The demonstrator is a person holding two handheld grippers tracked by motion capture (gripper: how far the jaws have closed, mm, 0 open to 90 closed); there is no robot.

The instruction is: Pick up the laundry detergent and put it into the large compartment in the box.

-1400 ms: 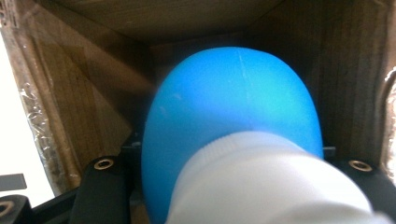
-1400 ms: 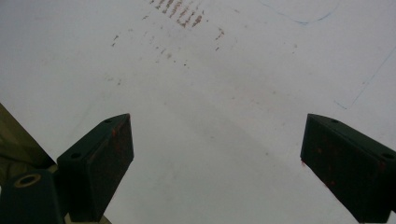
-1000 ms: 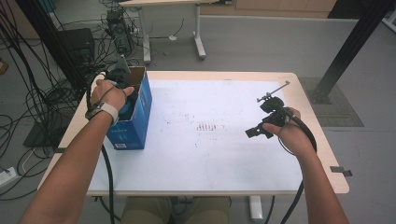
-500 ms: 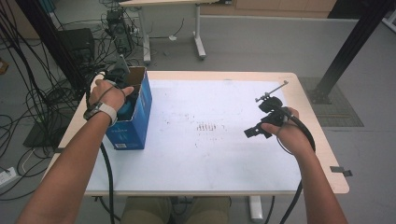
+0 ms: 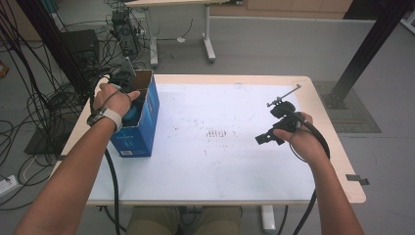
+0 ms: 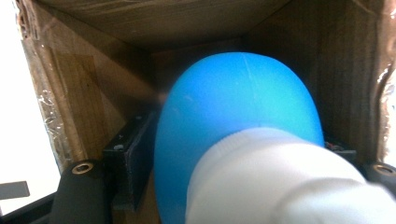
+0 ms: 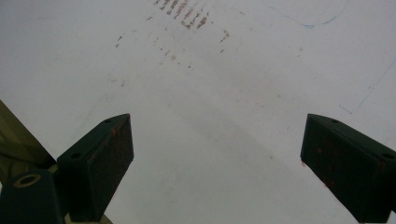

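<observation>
Reaching down into the blue box (image 5: 139, 132) at the table's (image 5: 235, 181) left edge, the left gripper (image 6: 233, 163) was clamped on a blue object with a white end (image 6: 238, 116), kept inside the cardboard walls. Little had been changed over the last second: the right gripper (image 7: 215, 163) was only nudged slightly, jaws spread wide and empty above the stained white tabletop. A placing or a retrieving was judged unfinished.

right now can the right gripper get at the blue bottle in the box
Probably not as things stand. The right gripper hangs open over bare table, far across from the box. The bottle sits down inside it, already between the left gripper's jaws, with the left hand over the opening.
</observation>
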